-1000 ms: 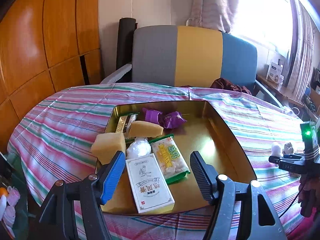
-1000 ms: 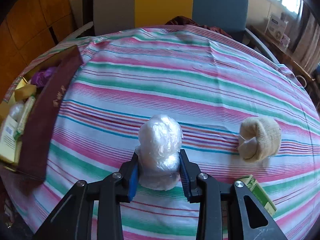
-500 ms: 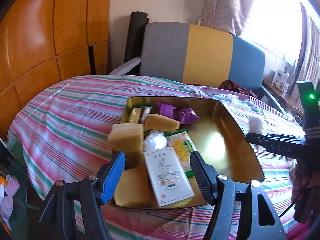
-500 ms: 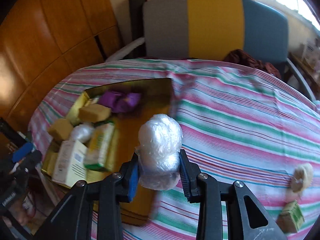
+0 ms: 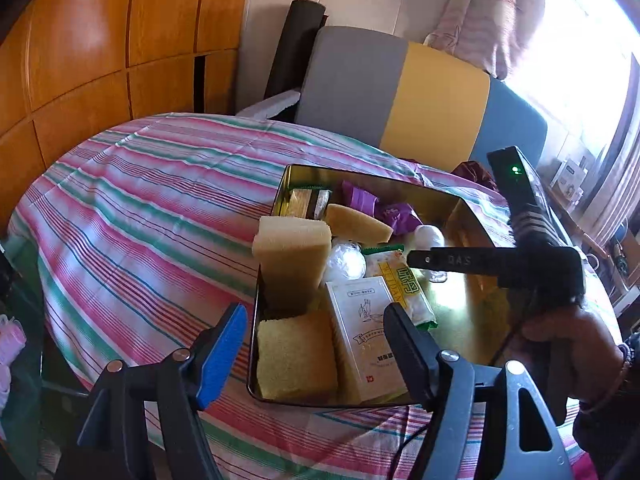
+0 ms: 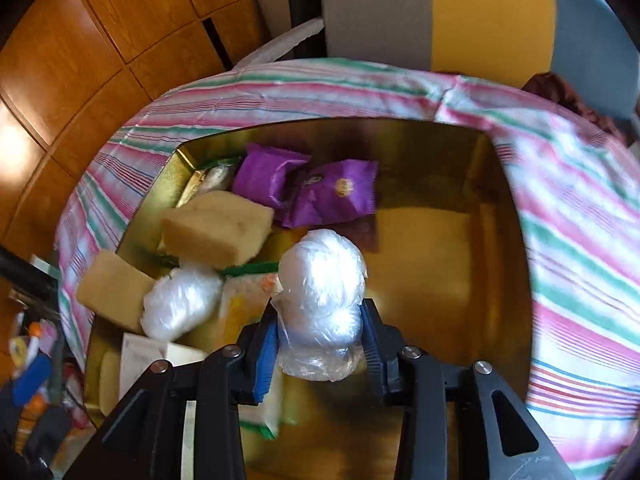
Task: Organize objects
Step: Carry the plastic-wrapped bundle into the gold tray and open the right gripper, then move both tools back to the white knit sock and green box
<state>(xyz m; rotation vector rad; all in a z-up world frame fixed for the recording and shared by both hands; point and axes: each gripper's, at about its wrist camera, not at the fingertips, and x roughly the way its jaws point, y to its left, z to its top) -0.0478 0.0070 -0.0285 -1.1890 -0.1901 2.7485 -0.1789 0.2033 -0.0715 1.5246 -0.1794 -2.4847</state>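
Right wrist view: your right tongs are clamped on a crinkled ball of clear plastic wrap, their blue-edged pads pressing its lower half from both sides, though the jaws are just beginning to ease apart. You hold the ball above the bare golden floor of the shallow gold metal tin. Inside the tin, to the left of the ball, lies a second, smaller clear plastic bundle, touching a tan sponge block. Another tan sponge block leans at the tin's left wall. Two purple foil snack packets lie side by side at the far wall. A white carton shows at the near left, partly hidden by the tongs' arm.

From the left wrist view, your left tongs stand wide apart and opening further, with nothing between them; they hover over the near left corner of the tin, above a flat yellow sponge and the white carton. A green-edged white snack packet lies just beside the carton. Your right hand comes in from the right with its tongs reaching over the tin. The tin sits on the bench under a pink, green and white striped cloth. A chair with grey, yellow and blue panels stands behind the bench.
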